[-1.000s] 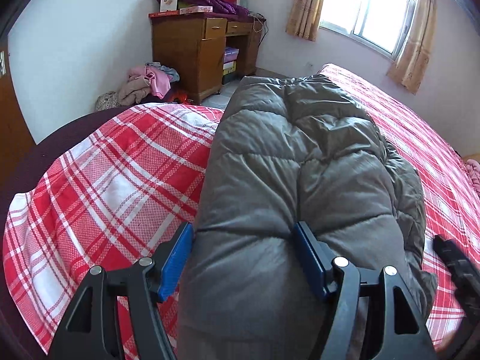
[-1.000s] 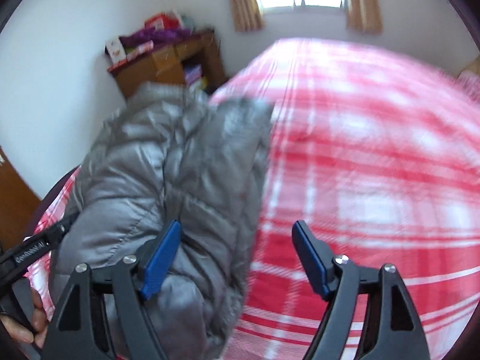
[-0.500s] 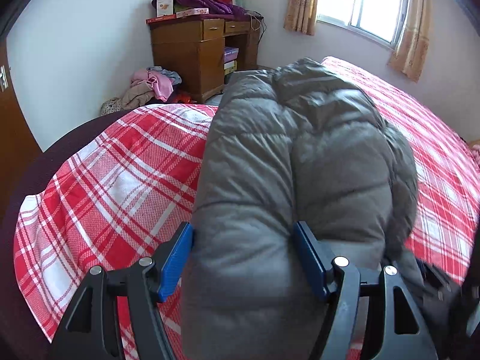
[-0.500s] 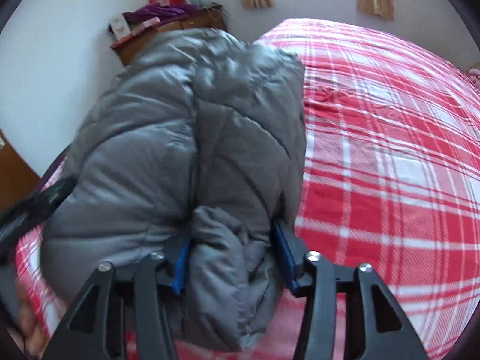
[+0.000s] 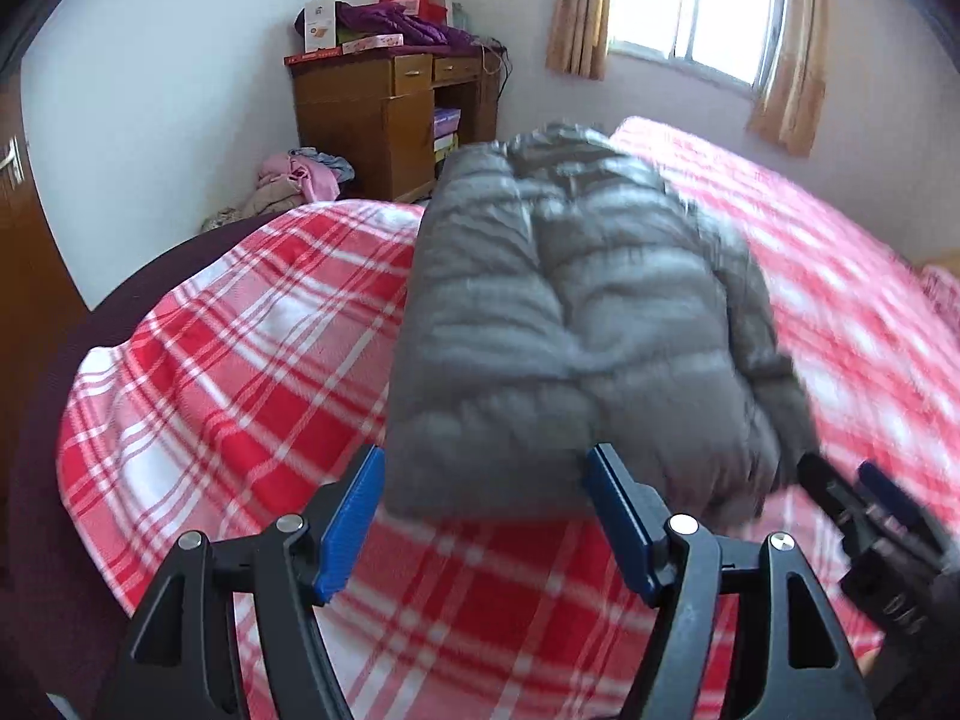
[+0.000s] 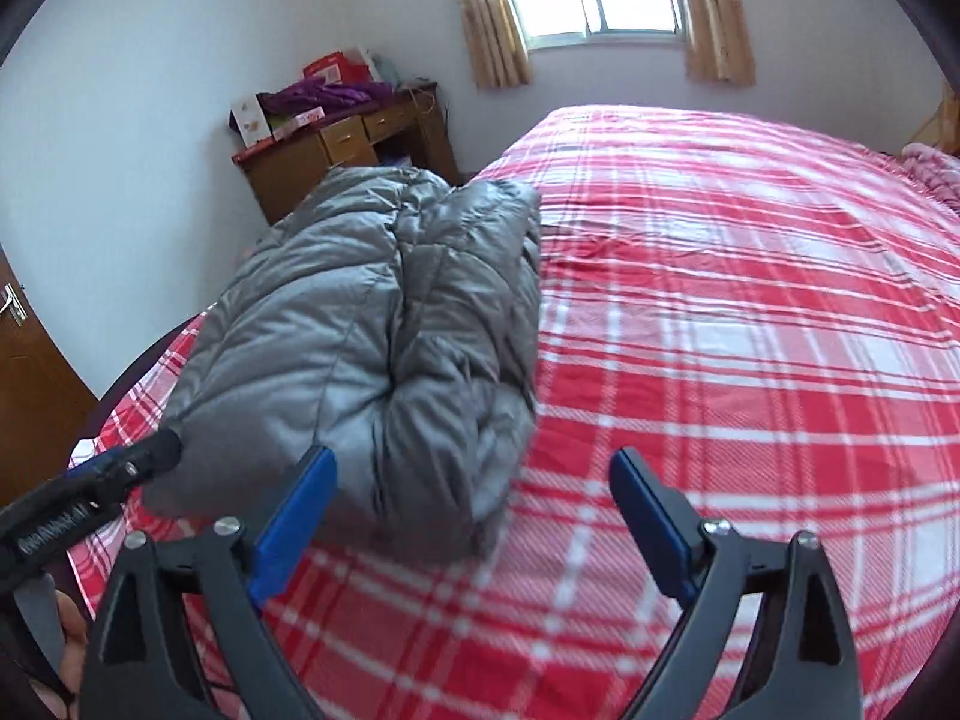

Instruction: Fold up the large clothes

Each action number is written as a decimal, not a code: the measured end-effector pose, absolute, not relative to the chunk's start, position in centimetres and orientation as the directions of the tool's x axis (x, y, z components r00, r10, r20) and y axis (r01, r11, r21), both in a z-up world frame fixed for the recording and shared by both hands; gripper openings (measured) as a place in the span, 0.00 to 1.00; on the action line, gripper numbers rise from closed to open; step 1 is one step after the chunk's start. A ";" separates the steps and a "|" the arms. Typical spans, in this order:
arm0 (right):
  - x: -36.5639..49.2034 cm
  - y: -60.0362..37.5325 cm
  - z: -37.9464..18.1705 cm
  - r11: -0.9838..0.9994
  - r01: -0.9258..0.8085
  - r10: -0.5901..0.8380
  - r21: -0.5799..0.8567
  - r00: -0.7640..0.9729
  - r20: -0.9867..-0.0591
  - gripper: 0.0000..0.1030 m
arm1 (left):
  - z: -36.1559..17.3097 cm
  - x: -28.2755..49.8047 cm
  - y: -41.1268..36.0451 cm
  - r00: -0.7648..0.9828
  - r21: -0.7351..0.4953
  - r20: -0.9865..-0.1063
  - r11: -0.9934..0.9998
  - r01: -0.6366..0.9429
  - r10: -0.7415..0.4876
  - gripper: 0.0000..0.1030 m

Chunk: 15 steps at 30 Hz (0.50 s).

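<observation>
- Left wrist view: my left gripper (image 5: 486,516) sat at the bottom centre of the frame, jaws apart, nothing between the blue pads (image 5: 351,525). Near edge of the grey puffer jacket (image 5: 576,324) lay just beyond the tips; picture too blurred to tell if it touched.
- Jacket lay folded into a long bundle on the red plaid bedspread (image 5: 228,372), running from frame centre toward the upper middle.
- Right gripper (image 5: 864,498) showed at the lower right, beside the jacket's near corner.
- Right wrist view: my right gripper (image 6: 474,516) had its jaws opening, wide, only bedspread (image 6: 720,330) between them. Jacket (image 6: 372,330) sat left of centre, its near end by the left pad.
- Left gripper (image 6: 114,468) poked in from the lower left edge, at the jacket's corner.
- Wooden desk (image 6: 336,150) stood at the upper left, behind the jacket.
</observation>
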State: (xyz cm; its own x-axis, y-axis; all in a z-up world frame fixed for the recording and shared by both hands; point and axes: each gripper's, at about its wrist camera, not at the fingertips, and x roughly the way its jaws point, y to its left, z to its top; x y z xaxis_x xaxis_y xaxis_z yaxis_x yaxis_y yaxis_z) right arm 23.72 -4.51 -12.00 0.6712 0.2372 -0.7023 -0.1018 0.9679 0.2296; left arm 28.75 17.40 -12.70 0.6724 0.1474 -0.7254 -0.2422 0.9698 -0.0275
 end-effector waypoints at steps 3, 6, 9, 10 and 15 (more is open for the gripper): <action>22.4 -4.7 -11.7 0.973 -0.090 0.216 0.212 0.671 -0.709 0.92 | -13.7 27.2 17.1 0.640 -0.022 -0.753 0.965 -0.261 0.156 0.68; 21.0 -4.7 -11.4 0.983 -0.092 0.180 0.161 0.682 -0.708 0.91 | -14.4 25.3 16.9 0.618 -0.025 -0.769 0.958 -0.284 0.163 0.68; 19.2 -4.2 -11.3 0.990 -0.101 0.139 0.096 0.680 -0.720 0.91 | -14.9 23.1 16.8 0.605 -0.031 -0.780 0.955 -0.295 0.162 0.68; 18.6 -4.1 -11.3 0.992 -0.102 0.124 0.075 0.677 -0.726 0.92 | -15.2 22.5 16.8 0.598 -0.039 -0.787 0.955 -0.295 0.153 0.68; 16.1 -4.1 -11.1 0.994 -0.102 0.095 0.037 0.658 -0.747 0.92 | -15.6 18.8 16.1 0.582 -0.074 -0.806 0.957 -0.280 0.108 0.68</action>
State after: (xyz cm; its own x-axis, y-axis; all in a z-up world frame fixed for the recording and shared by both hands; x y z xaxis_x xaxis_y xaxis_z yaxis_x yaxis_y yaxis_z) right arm 16.14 -4.11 -11.06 0.6585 0.0953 -0.7465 -0.1021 0.9941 0.0369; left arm 18.81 16.07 -15.61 0.5819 0.1084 -0.8060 -0.2802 0.9571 -0.0736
